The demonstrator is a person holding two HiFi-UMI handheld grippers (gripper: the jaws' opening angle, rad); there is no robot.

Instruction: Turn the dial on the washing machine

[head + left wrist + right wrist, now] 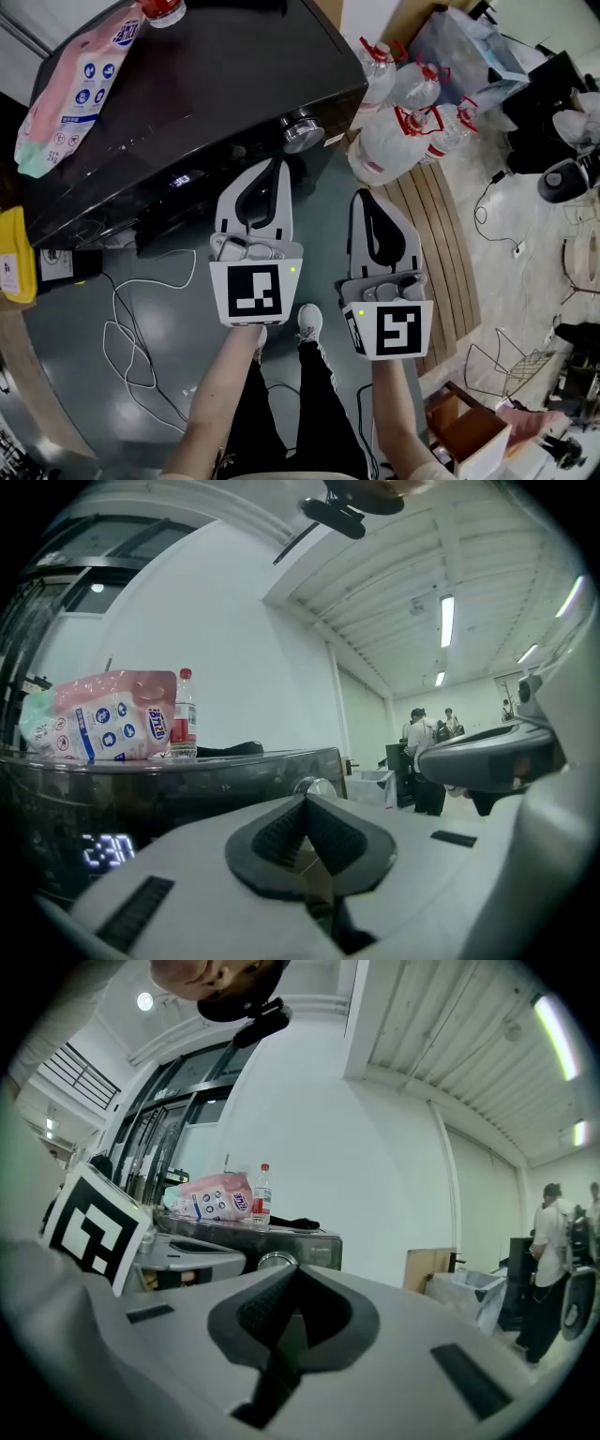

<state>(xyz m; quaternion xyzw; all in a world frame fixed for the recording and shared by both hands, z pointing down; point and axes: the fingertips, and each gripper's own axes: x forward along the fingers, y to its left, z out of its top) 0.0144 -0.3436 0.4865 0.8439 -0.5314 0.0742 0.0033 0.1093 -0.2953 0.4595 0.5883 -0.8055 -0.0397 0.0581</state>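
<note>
both grippers hang in front of the washing machine (206, 84), and neither one touches it. the dial (302, 134), a silver knob, sits on the machine's front edge, just right of centre in the upper part of the head view. the left gripper (274, 167) has its nose aimed up at that knob, near it but apart, which reads as lining up for a reach. its jaws are pressed together with nothing between them. the right gripper (362, 197) sits lower and further right, jaws also pressed together and empty, pointing past the machine's corner, so it looks to be standing by. i judge the turn is not yet started, and the left jaws must spread before they can take the knob. a lit display (183, 178) glows left of the dial. a pink pack (80, 84) and a bottle (161, 9) rest on the lid at upper left, well apart from the dial.
</note>
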